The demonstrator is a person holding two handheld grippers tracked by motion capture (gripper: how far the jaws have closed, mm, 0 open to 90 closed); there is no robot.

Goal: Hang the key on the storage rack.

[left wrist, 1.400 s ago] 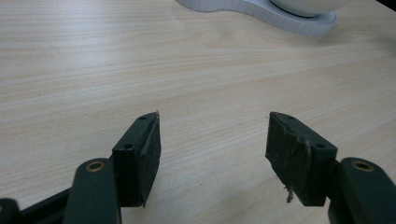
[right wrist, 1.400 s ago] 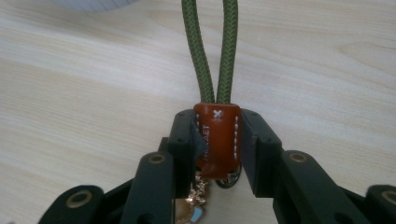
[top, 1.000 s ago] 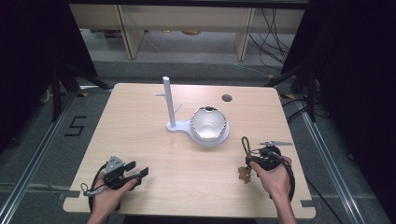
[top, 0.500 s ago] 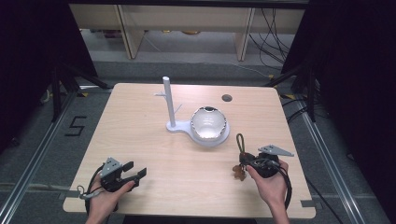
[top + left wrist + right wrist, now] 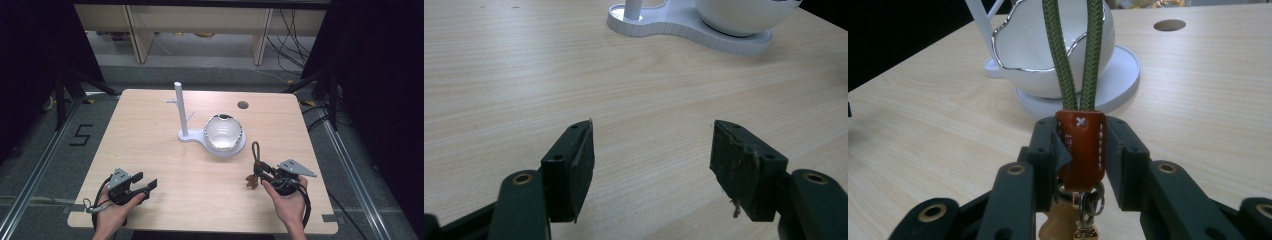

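A keychain [image 5: 256,152] with a green cord loop [image 5: 1073,55] and a brown leather tab [image 5: 1081,147] is held at the table's near right. My right gripper [image 5: 257,175] is shut on the leather tab, jaws [image 5: 1083,155] pressing both its sides. The loop stands up and away from the jaws, and metal rings hang under them. Beyond it, mid-table, is a white bowl [image 5: 223,131] on a white stand [image 5: 192,136] with an upright post [image 5: 180,107]. My left gripper [image 5: 145,181] rests at the near left, open, with bare table between its jaws [image 5: 651,165].
The wooden table [image 5: 150,130] has a small round hole [image 5: 243,105] at the back right. The stand's base [image 5: 684,27] and bowl lie ahead of the left gripper. Dark frames and cables surround the table; shelving is behind it.
My right gripper has shifted a little left and toward the near edge, carrying the keychain along. The left gripper stays where it was.
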